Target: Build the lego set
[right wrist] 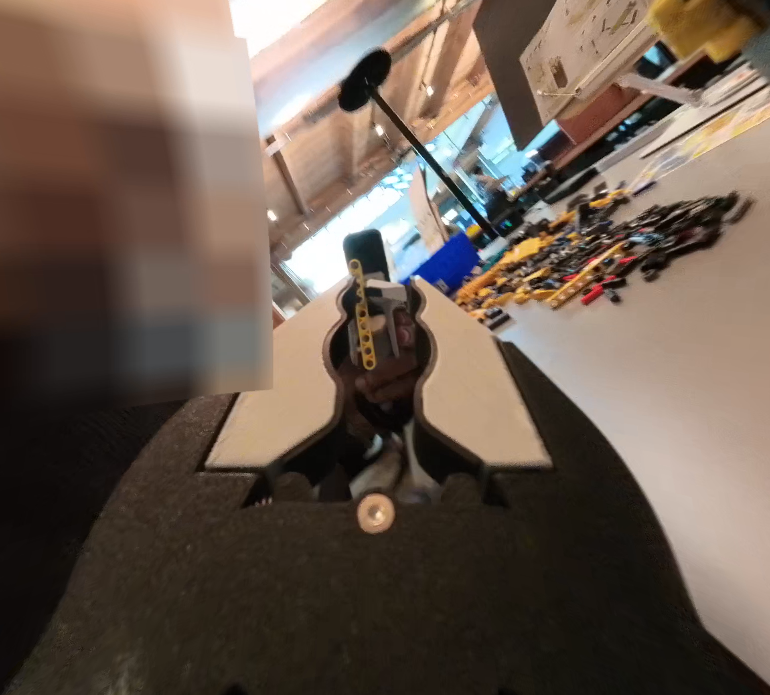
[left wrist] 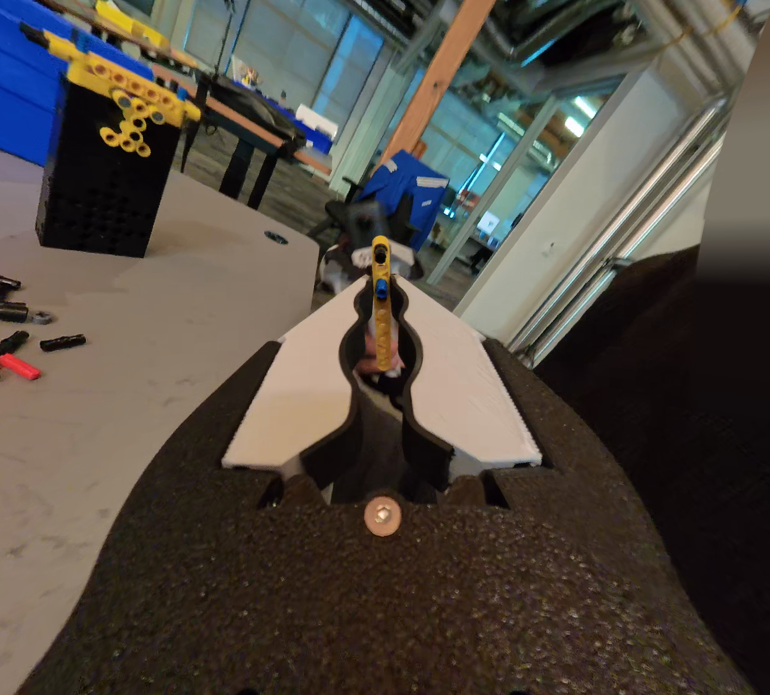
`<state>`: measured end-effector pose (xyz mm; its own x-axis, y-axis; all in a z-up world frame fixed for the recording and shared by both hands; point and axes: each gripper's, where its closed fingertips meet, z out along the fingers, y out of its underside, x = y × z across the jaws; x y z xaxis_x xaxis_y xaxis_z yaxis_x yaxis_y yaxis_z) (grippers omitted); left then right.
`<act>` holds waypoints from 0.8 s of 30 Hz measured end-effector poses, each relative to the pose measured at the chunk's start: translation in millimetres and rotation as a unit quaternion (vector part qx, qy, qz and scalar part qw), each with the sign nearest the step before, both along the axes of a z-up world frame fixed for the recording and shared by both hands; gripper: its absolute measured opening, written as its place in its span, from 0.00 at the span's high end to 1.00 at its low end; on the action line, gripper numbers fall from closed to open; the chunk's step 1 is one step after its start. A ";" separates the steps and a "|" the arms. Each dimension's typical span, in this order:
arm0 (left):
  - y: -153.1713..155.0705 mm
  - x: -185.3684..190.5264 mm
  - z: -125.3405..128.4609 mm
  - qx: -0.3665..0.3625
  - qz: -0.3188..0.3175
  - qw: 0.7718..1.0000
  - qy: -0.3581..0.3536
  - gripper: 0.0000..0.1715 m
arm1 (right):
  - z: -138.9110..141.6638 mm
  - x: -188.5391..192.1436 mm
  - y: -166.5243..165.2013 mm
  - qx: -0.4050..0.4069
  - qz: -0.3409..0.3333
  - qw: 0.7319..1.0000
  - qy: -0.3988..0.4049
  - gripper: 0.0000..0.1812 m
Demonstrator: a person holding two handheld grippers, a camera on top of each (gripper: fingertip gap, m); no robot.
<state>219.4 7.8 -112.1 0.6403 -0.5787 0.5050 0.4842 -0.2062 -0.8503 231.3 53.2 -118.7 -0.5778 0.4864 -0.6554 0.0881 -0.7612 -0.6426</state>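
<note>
My left gripper (left wrist: 381, 281) is shut on a yellow beam (left wrist: 380, 258) with a row of holes. The beam stands upright between the white fingertips, with a blue pin (left wrist: 381, 287) stuck in it. It is held off the edge of the grey table (left wrist: 187, 342). My right gripper (right wrist: 381, 281) faces the left gripper (right wrist: 385, 300), its white fingers a little apart with nothing between them. Through that gap the same yellow beam (right wrist: 363, 321) shows, held by the left gripper close ahead. The right gripper shows dimly behind the beam in the left wrist view (left wrist: 362, 225).
A black perforated block (left wrist: 100, 183) topped by a yellow beam assembly (left wrist: 133, 92) stands at the table's far left. Loose black pins (left wrist: 62, 342) and a red pin (left wrist: 21, 367) lie nearby. A pile of yellow and black pieces (right wrist: 604, 254) lies to the right. About 5 centimetres separates my left fingertips from my right. The red pin (left wrist: 21, 367) is about equally far from each gripper, around 15 centimetres.
</note>
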 end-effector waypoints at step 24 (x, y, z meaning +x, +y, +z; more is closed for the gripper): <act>-1.4 34.8 -24.4 -0.036 -0.055 0.996 0.062 0.97 | -18.1 15.3 -46.3 0.225 0.113 0.965 -0.071 0.96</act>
